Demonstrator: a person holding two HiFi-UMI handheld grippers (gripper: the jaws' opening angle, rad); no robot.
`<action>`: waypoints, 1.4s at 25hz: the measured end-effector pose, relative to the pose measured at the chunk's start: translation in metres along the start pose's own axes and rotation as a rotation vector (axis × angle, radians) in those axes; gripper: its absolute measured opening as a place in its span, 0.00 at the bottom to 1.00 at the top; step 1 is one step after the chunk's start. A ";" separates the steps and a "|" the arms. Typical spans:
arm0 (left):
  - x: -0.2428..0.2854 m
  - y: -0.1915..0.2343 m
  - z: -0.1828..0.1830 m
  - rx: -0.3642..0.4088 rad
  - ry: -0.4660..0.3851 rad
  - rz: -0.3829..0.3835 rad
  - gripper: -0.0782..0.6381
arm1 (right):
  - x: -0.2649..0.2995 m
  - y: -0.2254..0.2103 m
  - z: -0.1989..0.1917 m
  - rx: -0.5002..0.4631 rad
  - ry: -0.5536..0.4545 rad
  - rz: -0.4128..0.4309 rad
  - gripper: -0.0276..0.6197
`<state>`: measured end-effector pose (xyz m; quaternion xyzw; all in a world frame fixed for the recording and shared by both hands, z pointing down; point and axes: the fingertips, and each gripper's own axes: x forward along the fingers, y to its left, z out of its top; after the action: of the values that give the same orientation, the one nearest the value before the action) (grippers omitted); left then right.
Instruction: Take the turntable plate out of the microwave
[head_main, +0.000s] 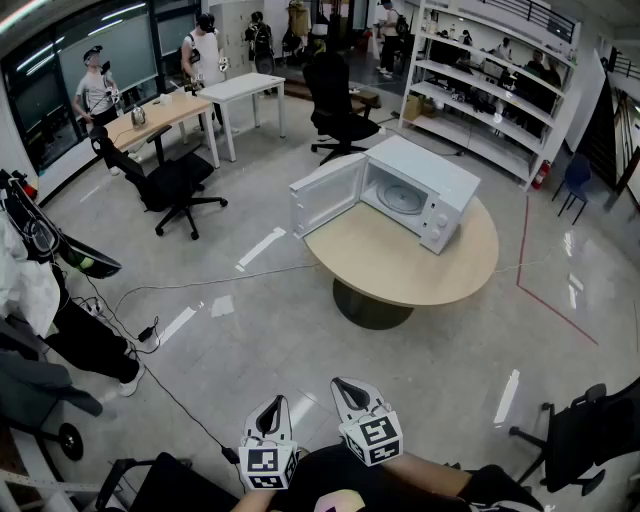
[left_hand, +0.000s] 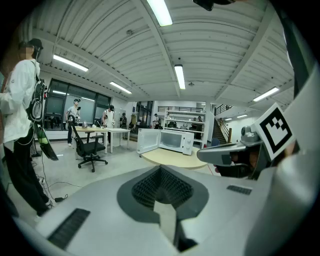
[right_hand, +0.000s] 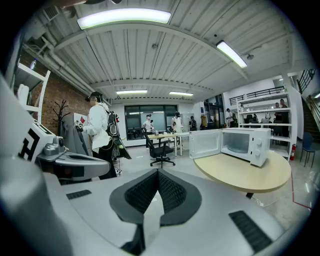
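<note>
A white microwave (head_main: 430, 185) stands on a round wooden table (head_main: 400, 265), far ahead of me, with its door (head_main: 325, 200) swung open to the left. The glass turntable plate (head_main: 403, 198) lies inside the cavity. Both grippers hang low near my body, well short of the table. My left gripper (head_main: 270, 408) is shut with nothing in it, and so is my right gripper (head_main: 350, 388). The left gripper view shows the microwave (left_hand: 175, 140) small in the distance beyond the closed jaws (left_hand: 161, 171). In the right gripper view the closed jaws (right_hand: 158, 172) point left of the microwave (right_hand: 245, 145), and the plate (right_hand: 238, 149) shows faintly.
Between me and the table lies grey floor with cables (head_main: 150, 330). A black office chair (head_main: 175, 185) stands left, another (head_main: 335, 110) behind the table, a third (head_main: 590, 430) at lower right. A person in white (right_hand: 99, 132) stands at my left. Desks (head_main: 190, 105) and shelves (head_main: 490, 80) line the back.
</note>
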<state>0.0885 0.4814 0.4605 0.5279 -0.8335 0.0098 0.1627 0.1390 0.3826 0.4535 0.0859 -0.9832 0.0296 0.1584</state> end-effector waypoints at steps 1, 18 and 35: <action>-0.004 0.004 0.002 -0.001 -0.006 0.004 0.17 | 0.001 0.005 0.001 -0.001 -0.001 0.000 0.07; 0.002 0.042 -0.013 -0.027 0.019 0.006 0.17 | 0.033 0.020 -0.009 0.010 0.029 -0.014 0.07; 0.183 0.023 0.052 0.037 0.128 -0.035 0.17 | 0.120 -0.154 0.045 0.118 -0.018 -0.077 0.07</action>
<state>-0.0168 0.3211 0.4665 0.5435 -0.8118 0.0559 0.2060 0.0401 0.2086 0.4541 0.1330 -0.9771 0.0805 0.1455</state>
